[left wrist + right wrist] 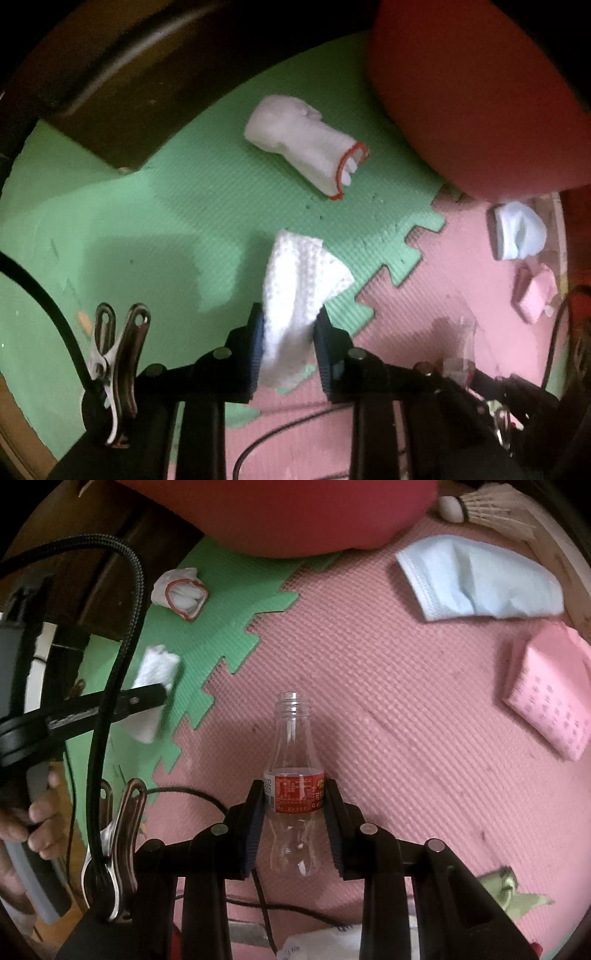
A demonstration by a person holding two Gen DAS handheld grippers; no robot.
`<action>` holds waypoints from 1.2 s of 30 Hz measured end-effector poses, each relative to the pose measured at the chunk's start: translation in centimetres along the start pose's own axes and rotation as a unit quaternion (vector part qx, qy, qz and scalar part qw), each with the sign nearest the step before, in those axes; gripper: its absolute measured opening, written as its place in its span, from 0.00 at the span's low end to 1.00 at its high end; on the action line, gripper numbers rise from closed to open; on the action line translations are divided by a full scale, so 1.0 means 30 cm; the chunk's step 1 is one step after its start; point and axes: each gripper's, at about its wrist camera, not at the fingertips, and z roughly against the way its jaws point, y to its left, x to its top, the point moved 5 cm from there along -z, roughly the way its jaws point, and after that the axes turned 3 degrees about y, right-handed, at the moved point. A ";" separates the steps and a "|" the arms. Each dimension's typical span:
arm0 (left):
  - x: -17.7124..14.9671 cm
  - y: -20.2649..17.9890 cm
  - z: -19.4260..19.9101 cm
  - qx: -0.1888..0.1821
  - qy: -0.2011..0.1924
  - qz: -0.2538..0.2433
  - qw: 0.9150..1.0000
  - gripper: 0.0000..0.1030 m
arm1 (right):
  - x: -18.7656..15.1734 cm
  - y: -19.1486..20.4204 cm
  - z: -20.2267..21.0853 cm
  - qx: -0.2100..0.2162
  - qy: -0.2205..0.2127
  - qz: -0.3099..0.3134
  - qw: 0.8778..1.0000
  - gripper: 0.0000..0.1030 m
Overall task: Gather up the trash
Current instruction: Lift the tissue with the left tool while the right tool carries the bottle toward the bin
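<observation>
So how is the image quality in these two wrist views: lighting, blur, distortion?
Left wrist view: dim, dark fisheye corners, soft shadow patches on the green mat, paper towel overexposed. Right wrist view: brighter and sharper, bottle label nearly legible, edges strongly curved, bottom edge blurred.

Interlocking green (155,206) and pink foam floor mats (406,709) carry a white glove (303,144) far on the green, a blue mask (476,579) and pink packet (550,698) on the pink at right.
</observation>
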 end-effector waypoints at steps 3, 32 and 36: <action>-0.036 -0.010 0.076 -0.006 -0.009 -0.002 1.000 0.25 | -0.012 -0.005 0.054 -0.001 -0.013 0.006 1.000 0.31; -0.334 -0.134 1.047 -0.083 -0.158 -0.009 0.984 0.25 | -0.181 0.258 1.003 -0.059 -0.186 0.111 0.974 0.31; -0.334 -0.139 1.148 -0.097 -0.168 0.001 0.981 0.25 | -0.163 0.315 1.144 -0.057 -0.205 0.131 0.968 0.31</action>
